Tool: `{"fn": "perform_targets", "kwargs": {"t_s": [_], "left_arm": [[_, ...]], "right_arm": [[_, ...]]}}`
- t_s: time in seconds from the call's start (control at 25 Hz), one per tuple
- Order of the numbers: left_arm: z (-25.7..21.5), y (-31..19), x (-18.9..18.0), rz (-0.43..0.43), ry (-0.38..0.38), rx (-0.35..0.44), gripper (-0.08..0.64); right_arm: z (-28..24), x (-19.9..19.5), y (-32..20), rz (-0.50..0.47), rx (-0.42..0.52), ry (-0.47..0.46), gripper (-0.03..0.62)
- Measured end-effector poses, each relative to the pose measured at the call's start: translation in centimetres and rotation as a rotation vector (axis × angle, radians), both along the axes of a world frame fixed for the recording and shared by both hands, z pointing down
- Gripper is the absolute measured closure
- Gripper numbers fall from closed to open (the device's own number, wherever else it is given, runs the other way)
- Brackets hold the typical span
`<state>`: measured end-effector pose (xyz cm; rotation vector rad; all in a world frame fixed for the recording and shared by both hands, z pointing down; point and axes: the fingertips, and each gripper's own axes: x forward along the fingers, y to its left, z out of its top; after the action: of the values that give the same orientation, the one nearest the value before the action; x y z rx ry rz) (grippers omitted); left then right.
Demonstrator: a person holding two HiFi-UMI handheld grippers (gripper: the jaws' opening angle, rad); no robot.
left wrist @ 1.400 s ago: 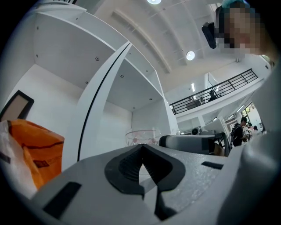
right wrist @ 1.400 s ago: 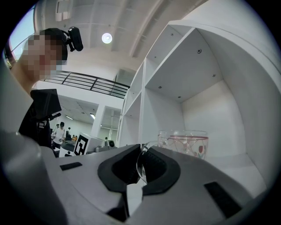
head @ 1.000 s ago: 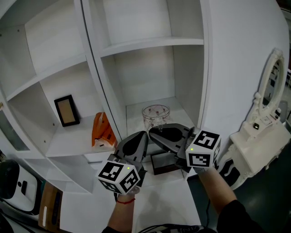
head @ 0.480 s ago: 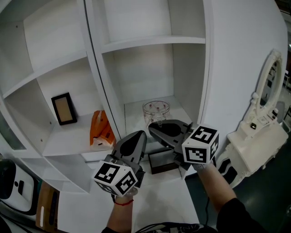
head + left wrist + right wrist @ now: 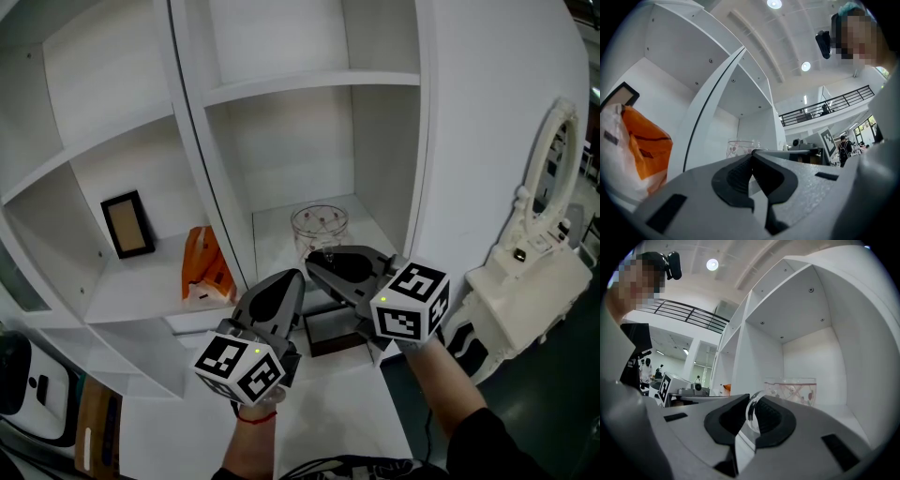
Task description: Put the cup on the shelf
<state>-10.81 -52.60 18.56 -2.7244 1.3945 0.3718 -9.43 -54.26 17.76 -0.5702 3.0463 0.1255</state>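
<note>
- We found the cup (image 5: 319, 225) standing upright on the floor board of the lower right compartment of the shelf (image 5: 309, 86). It stood about midway between the side walls and back from the front edge.
- The right tongs (image 5: 316, 260) were closed on a clear curved piece (image 5: 751, 414), which we judged to be the cup's handle. The bowl stood just beyond the tips.
- The left tongs (image 5: 292, 278) were closed with nothing between them, just beside the right pair and short of the front edge.
- We judged the step in hand to be the release. Part the jaws fully first, then withdraw straight along the jaw line so the handle cannot drag the cup toward the front edge.
- The left forearm (image 5: 251, 450) and right forearm (image 5: 455, 398) reached up from below, with the tongs pointing into the compartment and the tips converging.
</note>
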Motion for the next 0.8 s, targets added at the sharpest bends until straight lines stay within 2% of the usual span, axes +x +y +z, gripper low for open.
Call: {"fn": "perform_targets", "kwargs": {"t_s": [0.16,0.44,0.8], "left_arm": [[0.1,0.2,-0.2,0.001,-0.001,0.002,0.554],[0.4,0.0,-0.1,0.003,0.005,-0.007,0.554],[0.3,-0.2,1.6,0.035,-0.038,-0.003,0.554]], "right_arm": [[0.0,0.4,-0.1,0.03,0.004,-0.015,0.574],[0.2,1.3,0.0,0.061,-0.007,-0.028,0.527],[-0.3,3.3,0.4,0.13,0.032,-0.041,0.517]]}}
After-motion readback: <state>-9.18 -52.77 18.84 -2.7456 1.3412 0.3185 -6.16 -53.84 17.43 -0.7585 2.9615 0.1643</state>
